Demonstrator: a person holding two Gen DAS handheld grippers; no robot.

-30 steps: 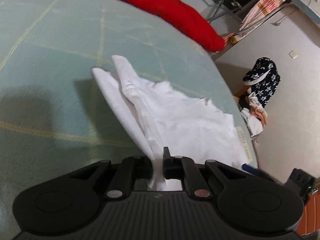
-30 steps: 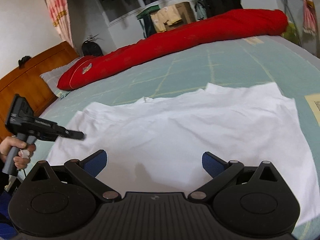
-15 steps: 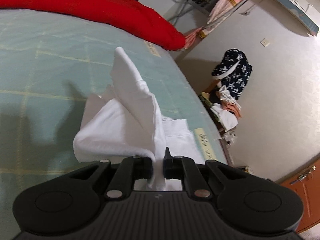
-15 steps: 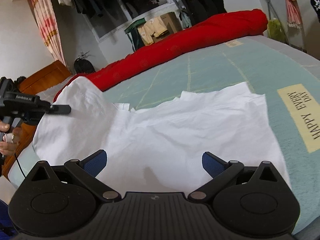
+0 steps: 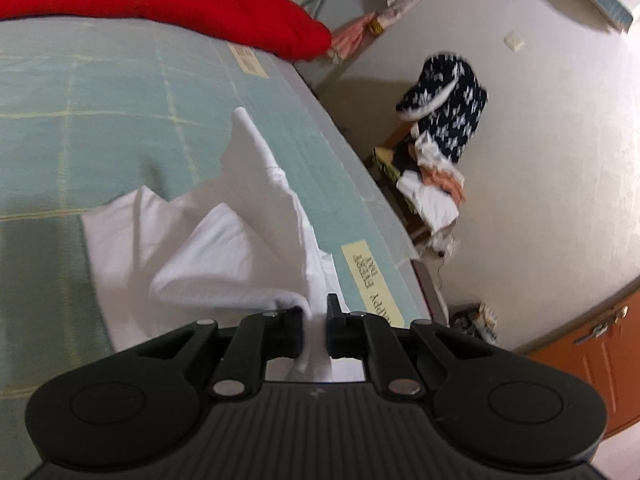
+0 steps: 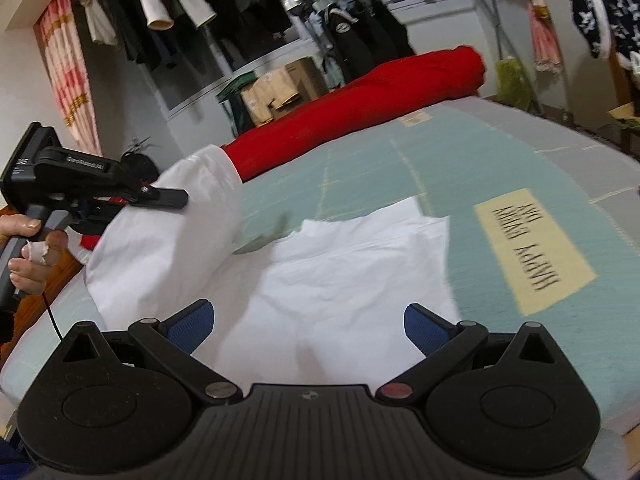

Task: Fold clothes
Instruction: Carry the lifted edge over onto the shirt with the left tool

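A bedroom, with a wide bed (image 6: 500,168) under a pale green sheet, and a rail of dark coats (image 6: 248,12) hanging along the far wall behind it. A long red bolster (image 6: 360,100) lies across the far side of the bed. The white garment (image 6: 352,272) is spread on the near part of the bed, well short of the bolster, just beside a cream label (image 6: 532,248) printed on the sheet. One edge of it is lifted off the bed: the left hand-held gripper (image 5: 316,328) has its jaws pinched together on a bunch of that white cloth, which billows up in a loose fold. A person's hand (image 6: 28,256) grips its handle. The right hand-held gripper (image 6: 308,326) hangs over the flat part of the garment with its blue pads (image 6: 192,320) wide apart, holding nothing. Beyond the bed's edge, clothes are heaped on a chair (image 5: 436,152) against the wall.
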